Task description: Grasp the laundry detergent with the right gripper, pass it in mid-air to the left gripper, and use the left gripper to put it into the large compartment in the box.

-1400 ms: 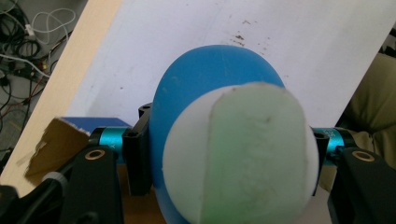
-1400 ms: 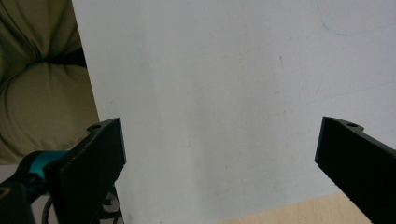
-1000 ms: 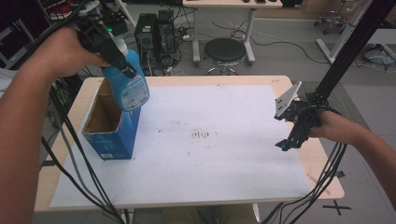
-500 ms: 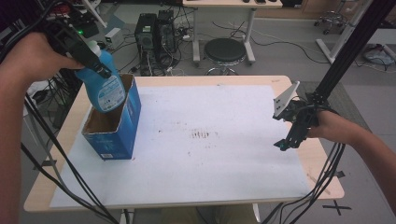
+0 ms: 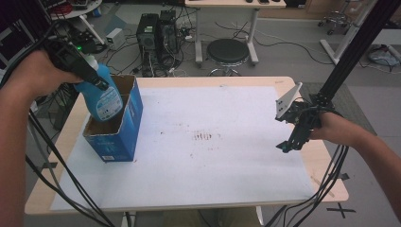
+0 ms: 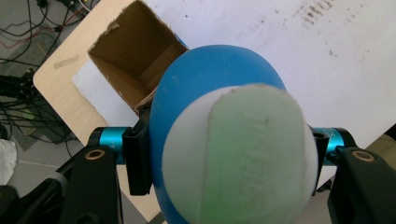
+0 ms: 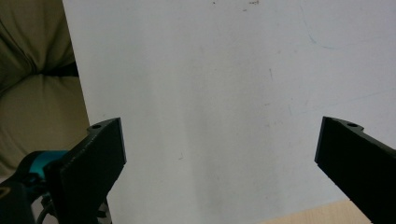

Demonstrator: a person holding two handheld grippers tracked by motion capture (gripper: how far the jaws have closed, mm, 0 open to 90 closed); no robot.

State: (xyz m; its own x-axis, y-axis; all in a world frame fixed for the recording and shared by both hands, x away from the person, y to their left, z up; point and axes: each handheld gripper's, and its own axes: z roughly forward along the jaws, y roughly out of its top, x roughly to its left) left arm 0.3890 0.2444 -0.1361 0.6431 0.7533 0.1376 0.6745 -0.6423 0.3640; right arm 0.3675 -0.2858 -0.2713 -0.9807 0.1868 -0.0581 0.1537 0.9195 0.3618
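High view: left claw (image 5: 97,81), black, held in the person's left hand (image 5: 35,75), pinches a blue plastic bottle with a pale label (image 5: 105,99) near its top. Bottle hangs tilted, its lower end inside the open top of a blue cardboard box with a brown inside (image 5: 125,127); whether it touches the box wall or floor cannot be told. Box stands upright on the left part of a white sheet (image 5: 227,165) that covers most of a light wooden table (image 5: 331,182). Faint brownish marks (image 5: 204,137) lie near the middle of the sheet. Left gripper view: the black jaws press on both sides of the bottle, whose blue body (image 6: 210,79) and whitish-green cap end (image 6: 243,154) sit close to the camera; the box's open mouth (image 6: 135,60) lies beyond it, over the table corner. High view: right claw (image 5: 291,142), in the person's right hand (image 5: 333,130), is above the right edge of the sheet, well apart from the box and bottle, with a grey three-cornered plate (image 5: 288,101) on top. Right gripper view: the jaws are spread wide, nothing between them, white sheet beneath; a strip of table edge at lower right.
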